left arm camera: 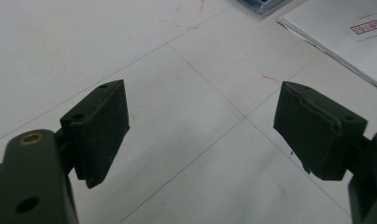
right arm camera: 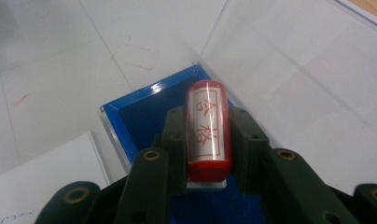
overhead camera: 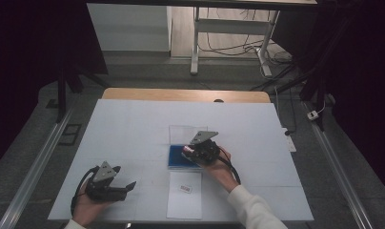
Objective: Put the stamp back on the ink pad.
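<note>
My right gripper (overhead camera: 194, 151) (right arm camera: 207, 115) is shut on a red stamp (right arm camera: 208, 130) (overhead camera: 187, 150) with a label of red characters on its side. It holds the stamp over a blue ink pad (right arm camera: 135, 116) (overhead camera: 177, 161) in a clear case, whose lid (right arm camera: 294, 70) (overhead camera: 183, 131) lies open behind it. Whether the stamp's face touches the pad is hidden. A white sheet (overhead camera: 185, 199) (left arm camera: 336, 44) with a red stamp mark (overhead camera: 185, 189) (left arm camera: 367, 27) lies in front of the pad. My left gripper (overhead camera: 128, 187) (left arm camera: 200, 93) rests open at the front left, nothing between its jaws.
A white mat (overhead camera: 133, 124) with faint grid lines and small red ink smears (left arm camera: 182, 21) covers the wooden table (overhead camera: 181, 94). Beyond the far edge stand a white table frame (overhead camera: 196, 43) and floor cables (overhead camera: 238, 47). Metal rails run along both sides.
</note>
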A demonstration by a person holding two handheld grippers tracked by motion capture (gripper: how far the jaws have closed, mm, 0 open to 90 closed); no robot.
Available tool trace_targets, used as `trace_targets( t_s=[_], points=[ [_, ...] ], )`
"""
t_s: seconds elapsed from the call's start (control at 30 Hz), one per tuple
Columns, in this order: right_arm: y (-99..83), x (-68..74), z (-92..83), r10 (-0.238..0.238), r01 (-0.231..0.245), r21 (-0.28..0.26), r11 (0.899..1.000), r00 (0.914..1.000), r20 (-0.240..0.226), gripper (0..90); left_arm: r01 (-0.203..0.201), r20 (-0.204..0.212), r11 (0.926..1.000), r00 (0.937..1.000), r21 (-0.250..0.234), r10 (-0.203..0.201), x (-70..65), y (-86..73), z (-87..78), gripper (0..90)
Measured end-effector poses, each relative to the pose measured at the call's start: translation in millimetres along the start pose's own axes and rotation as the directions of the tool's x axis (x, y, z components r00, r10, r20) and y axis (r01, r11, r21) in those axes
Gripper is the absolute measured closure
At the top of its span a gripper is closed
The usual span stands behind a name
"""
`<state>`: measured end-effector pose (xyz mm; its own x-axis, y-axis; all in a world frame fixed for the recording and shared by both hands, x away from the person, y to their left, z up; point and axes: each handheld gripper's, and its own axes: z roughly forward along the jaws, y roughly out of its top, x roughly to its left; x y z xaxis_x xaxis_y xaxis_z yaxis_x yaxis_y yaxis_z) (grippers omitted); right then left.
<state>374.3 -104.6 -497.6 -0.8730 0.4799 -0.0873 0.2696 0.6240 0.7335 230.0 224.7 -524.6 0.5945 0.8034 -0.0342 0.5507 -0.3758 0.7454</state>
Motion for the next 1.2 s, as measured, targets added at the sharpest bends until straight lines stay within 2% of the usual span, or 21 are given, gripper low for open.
trace_targets(
  t_s=[0.3,0.4,0.53,0.73,0.9,1.07,1.2],
  points=[
    [-0.4,0.2,0.1,-0.003,0.003,-0.005,1.0,1.0,-0.001,68.7,-0.001,-0.001,1.0,1.0,0.0,0.001,-0.3,-0.1,-0.5,18.2],
    [-0.4,-0.3,-1.0,0.007,-0.007,-0.022,1.0,1.0,-0.002,58.3,-0.003,0.0,1.0,1.0,0.001,0.003,-0.2,-0.1,-0.2,18.2],
    [0.1,-1.6,-7.3,0.037,-0.037,-0.074,0.997,0.9993,-0.007,48.9,-0.003,0.0,1.0,1.0,0.001,0.003,-0.1,-0.1,-0.3,18.2],
    [-0.9,-1.9,-20.7,0.05,-0.053,-0.137,0.989,0.9985,-0.021,45.2,-0.005,0.003,1.0,1.0,-0.002,0.005,-0.3,-0.2,-1.0,18.2],
    [-5.7,-1.4,-37.8,0.05,-0.049,-0.175,0.983,0.9987,0.002,44.7,-0.004,0.008,1.0,1.0,-0.005,0.004,-0.3,-0.2,-1.3,18.2],
    [-18.5,-4.7,-54.1,0.066,-0.062,-0.177,0.982,0.9976,0.021,45.0,-0.003,0.009,1.0,1.0,-0.006,0.003,-0.5,0.1,-1.3,18.2],
    [-35.5,-8.6,-67.3,0.085,-0.076,-0.174,0.982,0.9953,0.046,45.0,-0.001,0.011,1.0,0.9999,-0.009,0.001,-0.5,0.4,-1.3,18.2]
  ],
)
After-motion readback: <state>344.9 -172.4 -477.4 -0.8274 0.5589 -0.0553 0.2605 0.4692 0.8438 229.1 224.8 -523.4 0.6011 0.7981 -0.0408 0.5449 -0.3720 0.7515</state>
